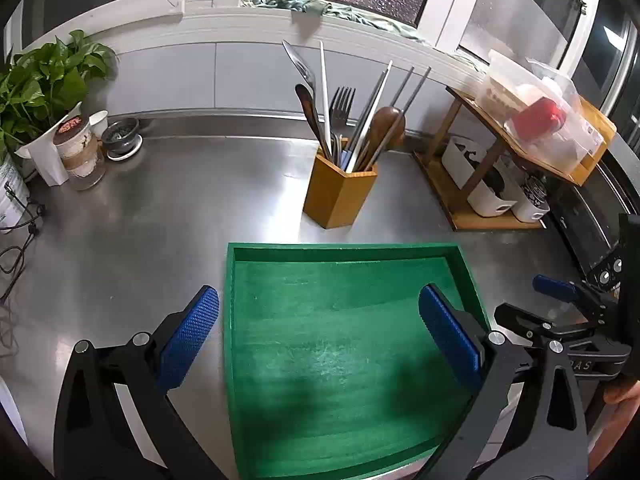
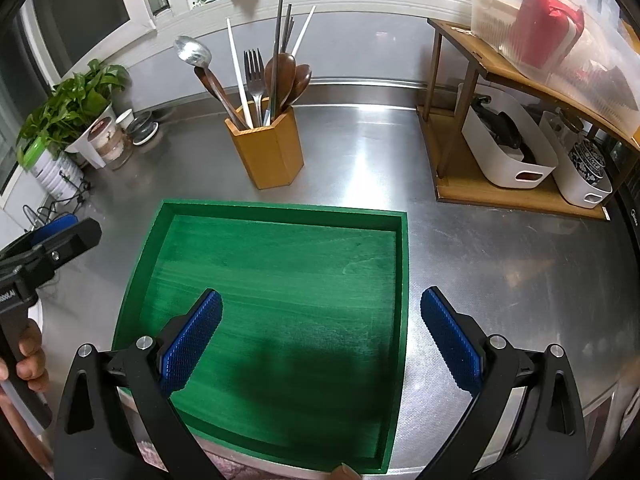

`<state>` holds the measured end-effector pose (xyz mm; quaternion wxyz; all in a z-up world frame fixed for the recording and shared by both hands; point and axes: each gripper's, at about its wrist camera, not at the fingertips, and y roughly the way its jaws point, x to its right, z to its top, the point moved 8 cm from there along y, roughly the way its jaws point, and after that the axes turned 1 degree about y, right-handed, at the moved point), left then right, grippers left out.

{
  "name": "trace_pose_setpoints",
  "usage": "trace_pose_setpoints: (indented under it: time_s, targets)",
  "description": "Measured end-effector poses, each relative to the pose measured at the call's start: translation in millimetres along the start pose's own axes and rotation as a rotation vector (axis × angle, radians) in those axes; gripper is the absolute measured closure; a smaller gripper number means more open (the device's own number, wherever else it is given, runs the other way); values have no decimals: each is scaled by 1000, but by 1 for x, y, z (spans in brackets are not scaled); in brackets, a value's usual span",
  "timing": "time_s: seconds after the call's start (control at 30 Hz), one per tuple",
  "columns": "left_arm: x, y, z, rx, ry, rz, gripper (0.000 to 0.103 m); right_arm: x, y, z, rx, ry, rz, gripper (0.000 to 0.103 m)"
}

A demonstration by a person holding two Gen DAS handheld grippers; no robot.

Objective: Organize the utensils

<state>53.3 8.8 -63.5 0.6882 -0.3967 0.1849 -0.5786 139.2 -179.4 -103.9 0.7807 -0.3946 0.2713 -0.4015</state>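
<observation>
On the steel counter [image 2: 460, 208], a green tray [image 2: 280, 210] is set just in front of a wooden holder [image 2: 266, 150] in which forks, spoons and chopsticks are stood upright. Above the tray, the left gripper [image 1: 319, 322] and right gripper [image 2: 321, 322] are held with jaws spread wide, nothing being gripped.

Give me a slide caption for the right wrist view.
Open right gripper over empty green tray, utensil holder beyond.
</observation>
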Motion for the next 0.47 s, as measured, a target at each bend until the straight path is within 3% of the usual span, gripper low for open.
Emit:
trace_pose_setpoints:
  time_s: [0.47]
  targets:
    - [4,3,1,-20,39,6,8,-3,0,1,-3,-4,4,4]
